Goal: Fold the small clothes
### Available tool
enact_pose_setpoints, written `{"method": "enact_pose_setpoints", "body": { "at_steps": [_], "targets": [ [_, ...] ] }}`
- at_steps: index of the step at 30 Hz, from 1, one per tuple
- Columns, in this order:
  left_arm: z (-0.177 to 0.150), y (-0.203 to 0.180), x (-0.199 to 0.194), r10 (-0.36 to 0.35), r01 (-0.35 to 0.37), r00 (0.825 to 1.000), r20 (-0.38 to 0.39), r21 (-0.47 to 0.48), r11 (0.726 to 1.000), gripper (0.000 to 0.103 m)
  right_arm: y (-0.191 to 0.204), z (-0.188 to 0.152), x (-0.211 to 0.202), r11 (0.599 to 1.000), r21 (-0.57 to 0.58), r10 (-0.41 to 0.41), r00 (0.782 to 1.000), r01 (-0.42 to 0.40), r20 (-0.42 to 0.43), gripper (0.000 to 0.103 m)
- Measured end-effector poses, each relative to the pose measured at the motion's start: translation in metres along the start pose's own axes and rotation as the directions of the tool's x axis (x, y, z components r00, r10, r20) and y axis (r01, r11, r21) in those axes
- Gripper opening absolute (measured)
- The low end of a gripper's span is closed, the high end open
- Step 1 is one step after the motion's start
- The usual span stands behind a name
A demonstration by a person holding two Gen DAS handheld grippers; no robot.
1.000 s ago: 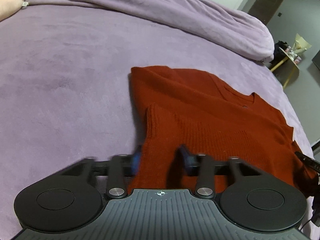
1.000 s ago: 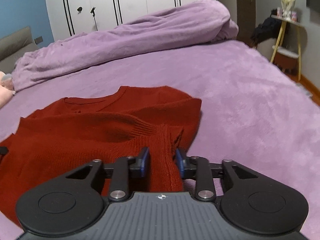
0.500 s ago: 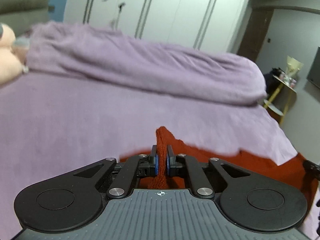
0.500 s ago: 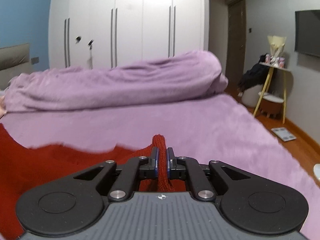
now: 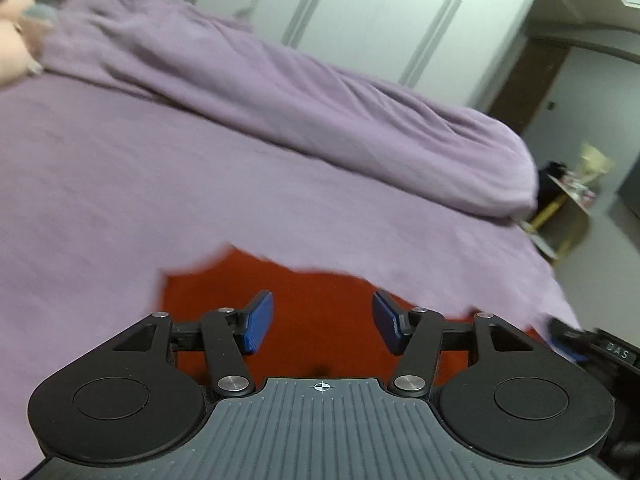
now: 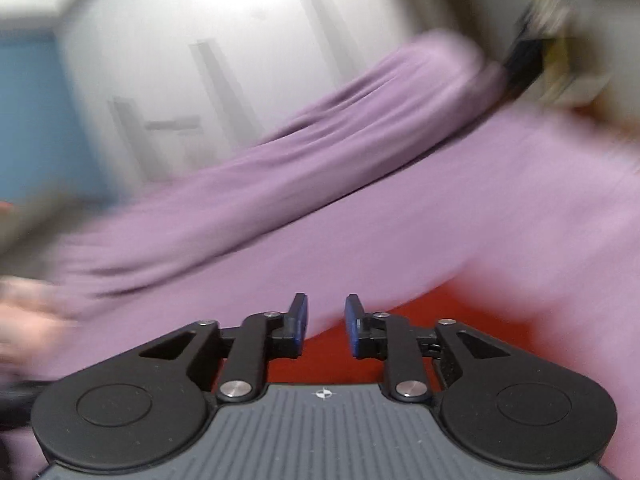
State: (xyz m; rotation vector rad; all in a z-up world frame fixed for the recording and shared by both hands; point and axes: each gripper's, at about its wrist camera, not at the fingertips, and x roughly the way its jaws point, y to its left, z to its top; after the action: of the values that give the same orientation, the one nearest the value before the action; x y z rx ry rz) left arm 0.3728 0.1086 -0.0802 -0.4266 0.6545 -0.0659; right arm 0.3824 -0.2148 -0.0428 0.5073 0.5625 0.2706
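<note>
The red knit sweater (image 5: 320, 288) lies on the purple bed cover (image 5: 160, 184), just beyond and under my left gripper (image 5: 322, 320). That gripper is open and empty, with its blue pads wide apart above the fabric. In the blurred right wrist view, a strip of the sweater (image 6: 460, 312) shows past my right gripper (image 6: 326, 322), which is open and empty. The tip of the right gripper (image 5: 592, 346) shows at the right edge of the left wrist view.
A rolled purple duvet (image 5: 320, 96) lies across the far side of the bed. White wardrobe doors (image 5: 360, 12) stand behind it. A small side table (image 5: 568, 196) stands off the bed at the right. A pink thing (image 5: 12, 40) sits at the upper left.
Both grippers were shut on the sweater's edge and held it up. Now both have opened and let go, and the sweater lies on the bed. The right view is swinging fast.
</note>
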Motion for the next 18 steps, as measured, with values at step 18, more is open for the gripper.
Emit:
{"method": "enact_pose_setpoints", "body": {
  "at_steps": [18],
  "targets": [
    [-0.022, 0.045, 0.000, 0.211, -0.214, 0.976, 0.050, 0.052, 0.976, 0.063, -0.080, -0.014, -0.011, 0.940, -0.176, -0.285, 0.956, 0.293, 0.069, 0.009]
  ]
}}
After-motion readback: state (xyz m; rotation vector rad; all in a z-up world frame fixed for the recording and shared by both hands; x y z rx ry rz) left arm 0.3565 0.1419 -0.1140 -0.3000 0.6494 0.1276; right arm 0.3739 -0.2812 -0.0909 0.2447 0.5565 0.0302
